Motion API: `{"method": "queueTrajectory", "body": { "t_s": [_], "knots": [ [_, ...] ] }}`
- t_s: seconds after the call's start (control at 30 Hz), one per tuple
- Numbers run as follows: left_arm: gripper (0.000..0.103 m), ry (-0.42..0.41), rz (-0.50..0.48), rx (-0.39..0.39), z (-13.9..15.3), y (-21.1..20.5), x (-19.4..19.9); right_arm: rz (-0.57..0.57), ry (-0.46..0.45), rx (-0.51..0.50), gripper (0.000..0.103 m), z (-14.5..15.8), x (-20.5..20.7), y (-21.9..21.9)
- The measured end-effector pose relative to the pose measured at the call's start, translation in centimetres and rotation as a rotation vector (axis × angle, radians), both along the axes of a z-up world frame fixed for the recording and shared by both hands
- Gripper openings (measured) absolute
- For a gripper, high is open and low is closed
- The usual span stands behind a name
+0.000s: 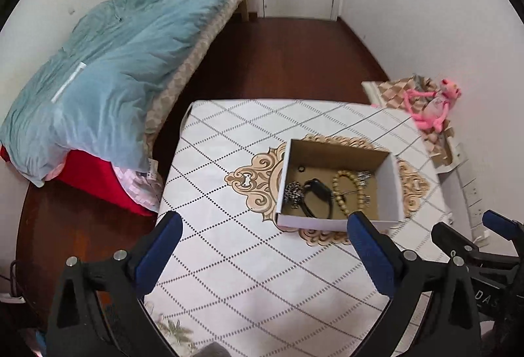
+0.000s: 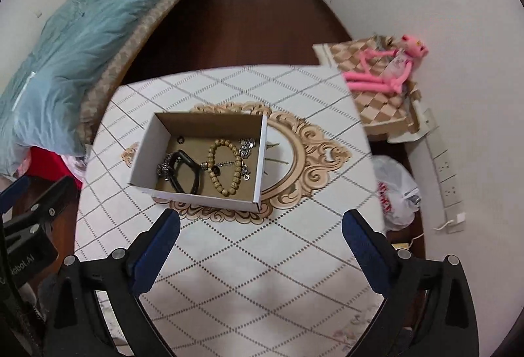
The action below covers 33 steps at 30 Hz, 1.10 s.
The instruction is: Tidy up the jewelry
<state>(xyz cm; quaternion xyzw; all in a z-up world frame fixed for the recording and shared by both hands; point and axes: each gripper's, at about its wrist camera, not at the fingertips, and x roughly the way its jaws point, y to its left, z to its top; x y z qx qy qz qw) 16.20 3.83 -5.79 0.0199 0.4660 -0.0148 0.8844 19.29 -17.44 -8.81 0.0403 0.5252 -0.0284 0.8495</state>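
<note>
surface: table (image 2: 229,258), white diamond-pattern cloth | on it: open cardboard box (image 2: 147,157) over gold medallion print

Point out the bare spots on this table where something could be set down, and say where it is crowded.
Free: the tablecloth between the box and both open grippers, the left gripper and right gripper; the far strip behind the box; the strip between the box and the bed. Crowded: the box floor, with bead bracelet, black band and chains.

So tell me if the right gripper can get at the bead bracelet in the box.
Probably yes: the right gripper is open and empty, the box has no lid, and the bead bracelet lies exposed on top.
</note>
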Motion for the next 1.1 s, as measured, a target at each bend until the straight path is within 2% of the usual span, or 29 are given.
{"method": "queueTrajectory", "body": {
  "t_s": [0.23,0.33,0.6,0.83,1.1],
  "knots": [
    [0.103,-0.089,0.019,0.015,5.4,0.2,-5.4,-0.004,-0.128,-0.028,0.1,6.6,-5.9,-0.1],
    [0.103,-0.127,0.012,-0.001,7.6,0.3,-7.6,-0.005,-0.18,-0.039,0.1,9.1,-8.5,0.1],
    [0.103,-0.196,-0.005,-0.022,11.7,0.3,-11.6,-0.015,-0.289,-0.046,0.1,14.7,-13.5,-0.1],
    [0.103,-0.207,-0.025,-0.04,13.5,0.2,-14.0,-0.018,-0.346,-0.054,0.1,17.7,-16.8,0.0],
    [0.103,-0.208,-0.024,-0.051,14.1,0.5,-14.7,-0.01,-0.34,-0.041,0.101,18.6,-17.7,0.3]
  ]
}}
